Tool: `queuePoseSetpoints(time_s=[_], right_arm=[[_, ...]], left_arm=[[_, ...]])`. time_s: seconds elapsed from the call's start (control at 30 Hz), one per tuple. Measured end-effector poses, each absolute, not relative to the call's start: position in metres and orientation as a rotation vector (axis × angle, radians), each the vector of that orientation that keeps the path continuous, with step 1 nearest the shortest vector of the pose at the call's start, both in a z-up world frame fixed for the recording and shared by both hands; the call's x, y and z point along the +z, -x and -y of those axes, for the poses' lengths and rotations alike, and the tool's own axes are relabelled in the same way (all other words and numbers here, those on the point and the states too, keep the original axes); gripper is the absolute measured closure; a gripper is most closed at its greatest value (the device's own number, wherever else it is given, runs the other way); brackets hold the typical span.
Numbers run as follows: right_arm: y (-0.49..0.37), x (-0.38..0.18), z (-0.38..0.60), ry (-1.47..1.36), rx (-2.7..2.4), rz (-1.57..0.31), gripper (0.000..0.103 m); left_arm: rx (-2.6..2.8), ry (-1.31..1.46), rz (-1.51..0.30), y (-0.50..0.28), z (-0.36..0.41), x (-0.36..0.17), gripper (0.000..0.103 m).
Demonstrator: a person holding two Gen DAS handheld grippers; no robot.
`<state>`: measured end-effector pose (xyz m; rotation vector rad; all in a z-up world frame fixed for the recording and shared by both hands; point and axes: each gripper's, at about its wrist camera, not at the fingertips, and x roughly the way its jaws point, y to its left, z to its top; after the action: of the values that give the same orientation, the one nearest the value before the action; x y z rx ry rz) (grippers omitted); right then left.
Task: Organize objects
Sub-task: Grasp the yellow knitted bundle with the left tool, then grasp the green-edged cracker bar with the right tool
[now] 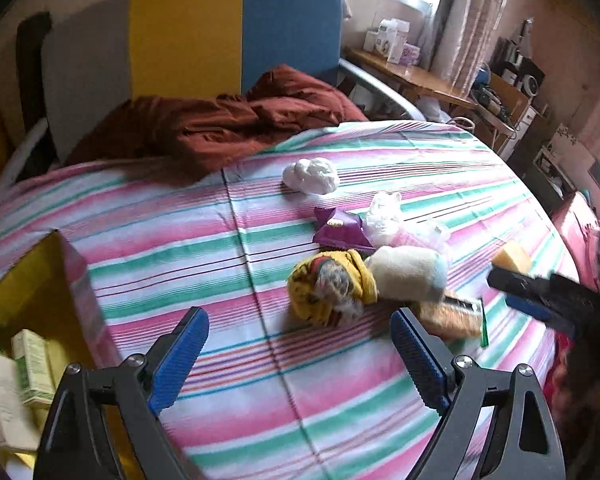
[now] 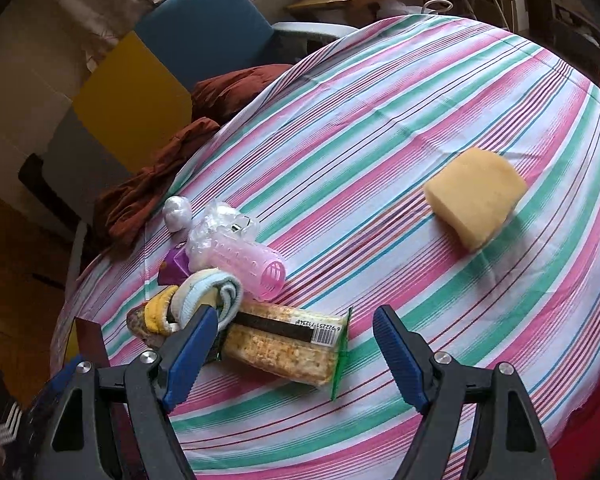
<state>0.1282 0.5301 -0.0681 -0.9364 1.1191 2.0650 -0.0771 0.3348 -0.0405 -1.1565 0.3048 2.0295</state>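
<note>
item count on the striped bedsheet

one yellow sponge [image 2: 476,204]. one packet of crackers [image 2: 284,344]. one pink hair roller [image 2: 252,270]. one purple carton [image 1: 340,230]. one white crumpled lump [image 1: 311,175]. one cream-and-blue rolled sock [image 1: 406,272]. one yellow patterned sock bundle [image 1: 332,286]. one clear plastic bag [image 2: 224,222]. one yellow box [image 1: 32,280], holding at least two cartons [image 1: 32,364].

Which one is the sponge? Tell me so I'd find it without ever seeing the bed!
Start at the striped bedspread. A heap of small things lies on it, led by the pink hair roller and the cracker packet. The sponge sits alone, away from that heap: a plain yellow block with one rounded edge and no wrapper.
</note>
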Motion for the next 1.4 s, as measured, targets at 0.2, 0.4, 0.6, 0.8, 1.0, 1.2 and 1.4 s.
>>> queuePoseSetpoints(time_s=[0.2, 0.4, 0.6, 0.8, 1.0, 1.2, 1.4], right_arm=[[-0.126, -0.071, -0.529, 0.963, 2.077, -1.129, 0.022], [-0.123, -0.072, -0.529, 0.976, 2.082, -1.127, 0.022], [-0.121, -0.074, -0.53, 0.988, 2.073, -1.123, 0.022], [-0.12, -0.074, -0.53, 1.002, 2.064, -1.116, 0.022], [-0.102, -0.065, -0.542, 1.008, 2.085, -1.115, 0.022], [-0.062, -0.081, -0.567, 1.064, 2.103, -1.15, 0.022], [-0.051, -0.102, -0.573, 1.112, 2.103, -1.157, 0.055]], left_arm=[[1.999, 1.27, -0.181, 0.101, -0.358, -0.061, 0.01], [1.925, 1.422, -0.087, 0.124, -0.376, -0.092, 0.021], [1.855, 1.401, -0.122, 0.113, -0.373, -0.098, 0.059], [1.851, 1.367, -0.178, 0.092, -0.355, -0.092, 0.061], [1.864, 1.313, -0.257, 0.073, -0.338, -0.084, 0.061], [1.851, 1.311, -0.277, 0.058, -0.326, -0.083, 0.061], [1.846, 1.333, -0.26, 0.056, -0.325, -0.09, 0.061]])
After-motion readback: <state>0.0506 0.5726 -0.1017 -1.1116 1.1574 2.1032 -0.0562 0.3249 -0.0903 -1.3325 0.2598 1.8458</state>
